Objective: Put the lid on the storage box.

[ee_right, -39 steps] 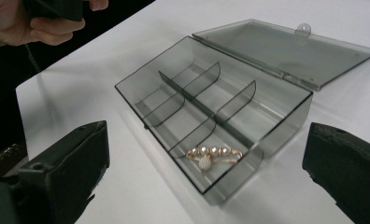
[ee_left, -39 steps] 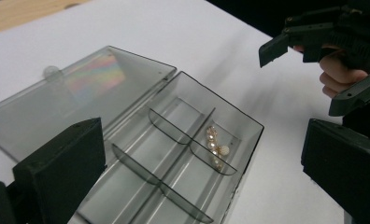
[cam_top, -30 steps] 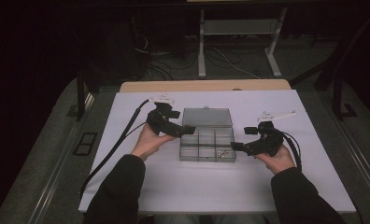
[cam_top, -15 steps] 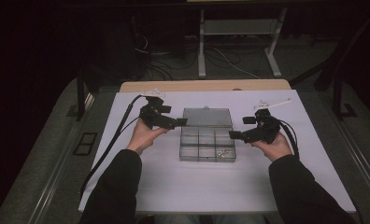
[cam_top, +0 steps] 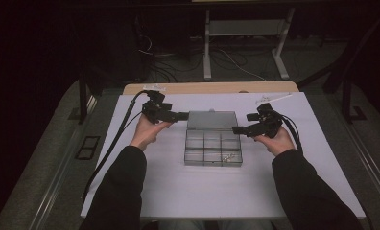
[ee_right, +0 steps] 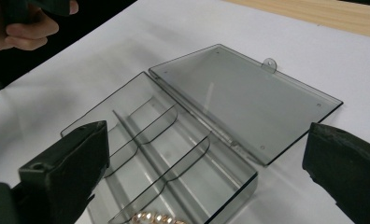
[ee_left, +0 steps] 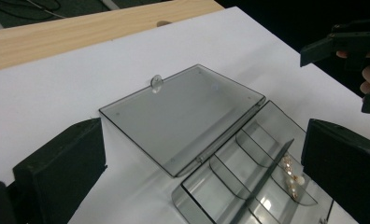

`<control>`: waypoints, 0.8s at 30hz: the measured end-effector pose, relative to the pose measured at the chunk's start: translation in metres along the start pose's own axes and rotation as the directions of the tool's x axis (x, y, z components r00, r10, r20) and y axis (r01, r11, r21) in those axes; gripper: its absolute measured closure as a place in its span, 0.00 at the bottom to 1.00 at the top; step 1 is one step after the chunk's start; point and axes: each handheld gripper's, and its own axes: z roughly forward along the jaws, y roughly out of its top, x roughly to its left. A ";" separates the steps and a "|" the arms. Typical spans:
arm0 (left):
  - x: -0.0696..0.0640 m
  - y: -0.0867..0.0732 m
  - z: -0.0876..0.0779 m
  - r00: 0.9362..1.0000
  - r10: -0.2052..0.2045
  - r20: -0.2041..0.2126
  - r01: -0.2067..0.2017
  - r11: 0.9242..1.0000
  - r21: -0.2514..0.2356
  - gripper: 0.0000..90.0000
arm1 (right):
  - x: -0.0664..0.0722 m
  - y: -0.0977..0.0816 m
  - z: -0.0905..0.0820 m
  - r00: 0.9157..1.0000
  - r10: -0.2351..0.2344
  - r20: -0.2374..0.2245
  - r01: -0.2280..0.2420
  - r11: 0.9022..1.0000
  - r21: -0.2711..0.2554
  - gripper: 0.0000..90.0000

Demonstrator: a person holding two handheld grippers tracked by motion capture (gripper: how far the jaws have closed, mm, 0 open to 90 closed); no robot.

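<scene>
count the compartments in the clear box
6, in two rows of three inside the open clear grey plastic box: three along the hinge side, three along the near side, where the right-hand one holds small pearly beads.

In the right gripper view, the string of pearl-like beads (ee_right: 156, 218) in the clear compartment box (ee_right: 174, 154) is cut off at six o'clock by the bottom edge. In the high view the box's contents (cam_top: 226, 156) are too small to identify.

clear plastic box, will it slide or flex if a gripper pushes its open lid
The clear plastic box looks thin-walled and nearly empty, so probably light and apt to slide on the white sheet. Its lid lies flat open, likely swinging before bending.
</scene>
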 end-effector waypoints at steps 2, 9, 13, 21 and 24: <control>0.002 0.003 0.002 1.000 -0.003 0.000 0.003 1.000 -0.002 0.00 | -0.004 0.002 0.003 1.000 0.007 0.004 -0.007 1.000 0.003 0.01; 0.010 0.007 0.013 0.999 -0.043 0.004 0.043 0.999 -0.020 0.00 | -0.018 0.008 0.009 0.999 0.027 0.028 -0.027 1.000 -0.001 0.01; 0.015 0.005 0.022 0.998 -0.063 0.008 0.064 0.998 -0.025 0.00 | -0.025 0.009 0.013 0.998 0.049 0.034 -0.049 0.999 -0.007 0.01; 0.024 -0.004 0.040 0.993 -0.114 0.008 0.114 0.993 -0.014 0.00 | -0.041 0.004 0.023 0.994 0.094 0.051 -0.093 0.996 -0.005 0.01; 0.029 -0.009 0.048 0.991 -0.136 0.004 0.136 0.991 -0.003 0.00 | -0.047 0.001 0.027 0.992 0.110 0.057 -0.110 0.994 -0.004 0.01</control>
